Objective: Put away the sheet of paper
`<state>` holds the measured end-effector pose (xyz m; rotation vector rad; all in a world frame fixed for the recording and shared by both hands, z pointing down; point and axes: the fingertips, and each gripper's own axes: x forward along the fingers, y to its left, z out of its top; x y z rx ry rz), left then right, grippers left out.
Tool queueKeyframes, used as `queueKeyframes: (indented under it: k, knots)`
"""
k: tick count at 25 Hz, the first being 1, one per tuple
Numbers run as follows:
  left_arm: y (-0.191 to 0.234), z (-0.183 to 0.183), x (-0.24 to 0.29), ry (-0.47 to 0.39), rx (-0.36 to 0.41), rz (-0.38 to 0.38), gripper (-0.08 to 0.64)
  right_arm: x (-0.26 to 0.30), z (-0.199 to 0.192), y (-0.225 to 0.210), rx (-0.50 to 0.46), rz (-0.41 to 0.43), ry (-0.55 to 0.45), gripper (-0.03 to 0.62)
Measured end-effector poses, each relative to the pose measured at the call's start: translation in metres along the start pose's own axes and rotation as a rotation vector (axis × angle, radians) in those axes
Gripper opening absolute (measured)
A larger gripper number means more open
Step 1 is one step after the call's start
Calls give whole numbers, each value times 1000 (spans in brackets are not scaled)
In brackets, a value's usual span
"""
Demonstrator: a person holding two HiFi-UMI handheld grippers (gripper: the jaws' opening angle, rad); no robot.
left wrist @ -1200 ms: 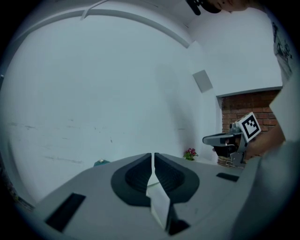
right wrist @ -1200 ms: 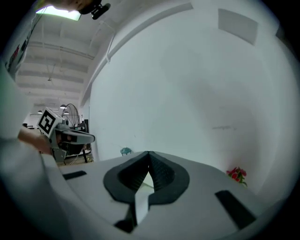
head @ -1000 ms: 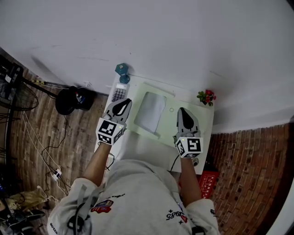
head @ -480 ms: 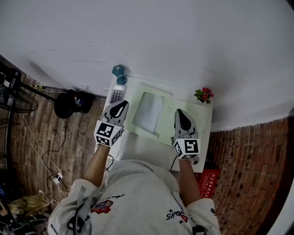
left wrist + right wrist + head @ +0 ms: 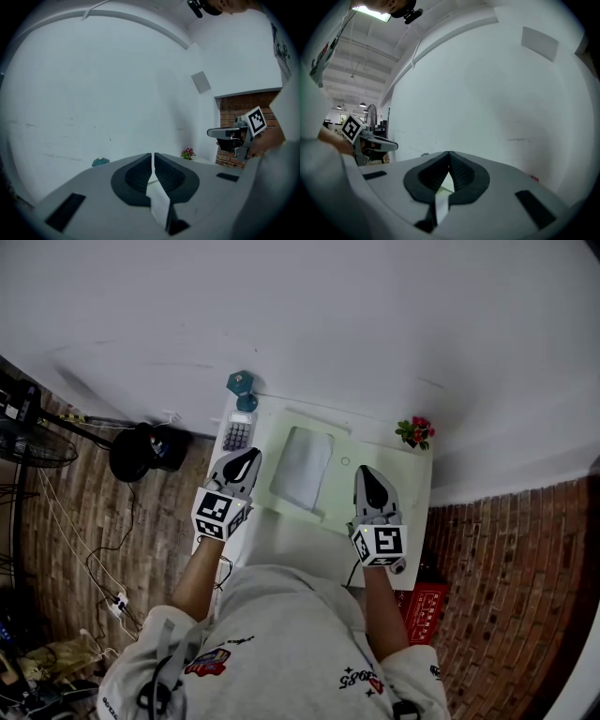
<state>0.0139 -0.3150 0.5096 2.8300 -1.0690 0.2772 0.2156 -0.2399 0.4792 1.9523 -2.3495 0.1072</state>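
Observation:
The sheet of paper (image 5: 302, 468) lies flat on a pale green mat (image 5: 345, 491) on a small white table (image 5: 298, 547). My left gripper (image 5: 248, 457) hovers at the mat's left edge, just left of the sheet, its jaws together and nothing between them. My right gripper (image 5: 367, 474) hovers over the mat's right part, apart from the sheet, also shut and empty. In the left gripper view the left gripper (image 5: 153, 155) shows its pads meeting, with the right gripper (image 5: 226, 134) off to the side. The right gripper view shows the right gripper (image 5: 449, 153) closed.
A calculator (image 5: 236, 434) and a teal object (image 5: 244, 388) sit at the table's far left corner. A small pot of red flowers (image 5: 415, 432) stands at the far right. A white wall rises behind the table. A black bag (image 5: 141, 448) and a red box (image 5: 424, 601) are on the brick floor.
Both grippers stay where they were over the table. Only the head view has shifted slightly.

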Motion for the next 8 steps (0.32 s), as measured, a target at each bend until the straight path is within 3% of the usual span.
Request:
queueKeyframes:
  k: [8]
  knots:
    - [-4,-5,-4,0,-9,-2,34,-4,-2,4,-1,3,8,5]
